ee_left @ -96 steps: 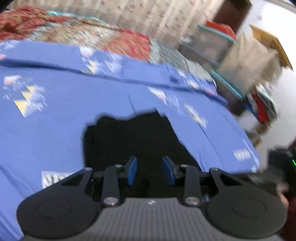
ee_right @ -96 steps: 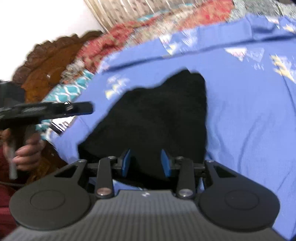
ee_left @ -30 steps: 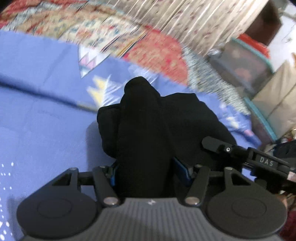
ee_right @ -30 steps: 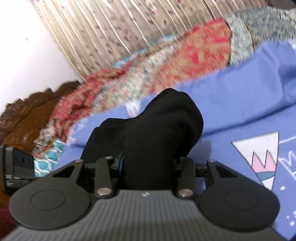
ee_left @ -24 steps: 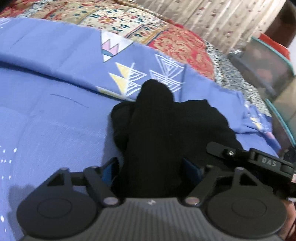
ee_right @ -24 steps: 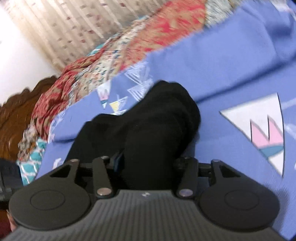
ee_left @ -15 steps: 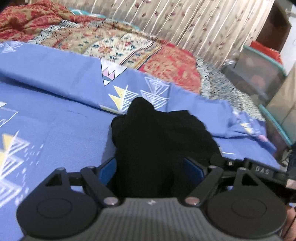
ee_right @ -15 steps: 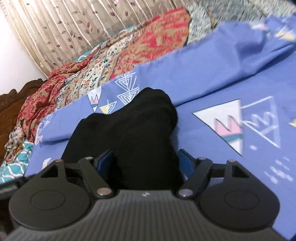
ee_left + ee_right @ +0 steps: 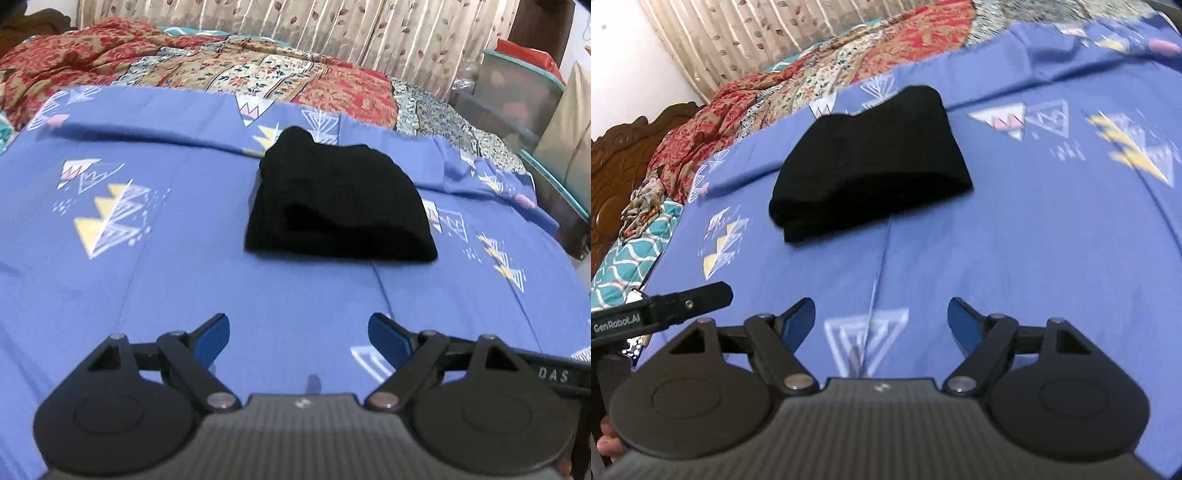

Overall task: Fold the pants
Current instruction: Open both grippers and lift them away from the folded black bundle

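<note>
The black pants [image 9: 338, 201] lie folded into a compact stack on the blue bedsheet [image 9: 147, 266], towards its far side. They also show in the right wrist view [image 9: 871, 158]. My left gripper [image 9: 299, 334] is open and empty, well back from the pants, above bare sheet. My right gripper [image 9: 881, 319] is open and empty too, also back from the pants. The left gripper's body [image 9: 661, 308] shows at the left edge of the right wrist view.
A red patterned quilt [image 9: 184, 70] lies bunched along the far side of the bed, before a beige curtain [image 9: 332, 29]. A carved wooden headboard [image 9: 624, 147] is at the left. Storage boxes [image 9: 517, 96] stand beyond the bed's right edge.
Both grippers opened, let go of the pants and drew back towards me. The pants now lie folded on the sheet.
</note>
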The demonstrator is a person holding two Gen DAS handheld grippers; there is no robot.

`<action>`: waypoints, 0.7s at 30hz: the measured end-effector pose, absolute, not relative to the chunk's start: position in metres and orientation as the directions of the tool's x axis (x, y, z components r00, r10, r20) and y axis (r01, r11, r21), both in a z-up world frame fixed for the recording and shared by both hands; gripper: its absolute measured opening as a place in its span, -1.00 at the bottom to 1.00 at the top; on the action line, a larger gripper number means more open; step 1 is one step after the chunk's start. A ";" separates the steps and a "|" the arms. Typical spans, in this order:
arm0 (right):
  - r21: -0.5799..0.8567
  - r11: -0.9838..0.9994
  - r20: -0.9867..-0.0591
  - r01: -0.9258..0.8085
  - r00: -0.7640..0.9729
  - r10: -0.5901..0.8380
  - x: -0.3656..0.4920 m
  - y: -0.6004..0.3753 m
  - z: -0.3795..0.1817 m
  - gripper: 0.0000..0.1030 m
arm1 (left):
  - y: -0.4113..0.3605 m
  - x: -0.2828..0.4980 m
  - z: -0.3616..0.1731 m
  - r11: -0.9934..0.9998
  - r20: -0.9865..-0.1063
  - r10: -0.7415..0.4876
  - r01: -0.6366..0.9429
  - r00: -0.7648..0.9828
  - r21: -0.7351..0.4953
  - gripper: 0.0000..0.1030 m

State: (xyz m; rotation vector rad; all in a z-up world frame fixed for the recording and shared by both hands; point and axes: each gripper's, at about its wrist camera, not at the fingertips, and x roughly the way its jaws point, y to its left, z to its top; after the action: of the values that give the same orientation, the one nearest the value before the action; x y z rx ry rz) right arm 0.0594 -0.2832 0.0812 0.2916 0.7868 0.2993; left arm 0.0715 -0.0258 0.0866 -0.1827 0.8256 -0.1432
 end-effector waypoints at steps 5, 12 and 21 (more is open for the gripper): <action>0.384 0.913 -0.654 -0.136 0.659 0.373 0.029 -0.285 0.083 0.67 | -0.035 0.040 0.095 0.983 -0.711 -0.164 0.052 0.684 -0.177 0.82; 0.412 0.899 -0.643 -0.150 0.651 0.404 0.006 -0.274 0.092 0.75 | -0.037 0.008 0.108 0.989 -0.698 -0.110 0.007 0.708 -0.149 1.00; 0.411 0.902 -0.653 -0.134 0.646 0.394 -0.011 -0.267 0.088 0.77 | -0.034 -0.023 0.109 0.985 -0.712 -0.084 -0.051 0.697 -0.166 1.00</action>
State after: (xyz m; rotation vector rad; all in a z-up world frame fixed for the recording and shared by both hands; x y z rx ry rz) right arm -0.0110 -0.2674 0.0876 0.3431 0.8169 0.3071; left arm -0.0228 -0.0336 0.1093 -0.1781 0.8003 -0.0181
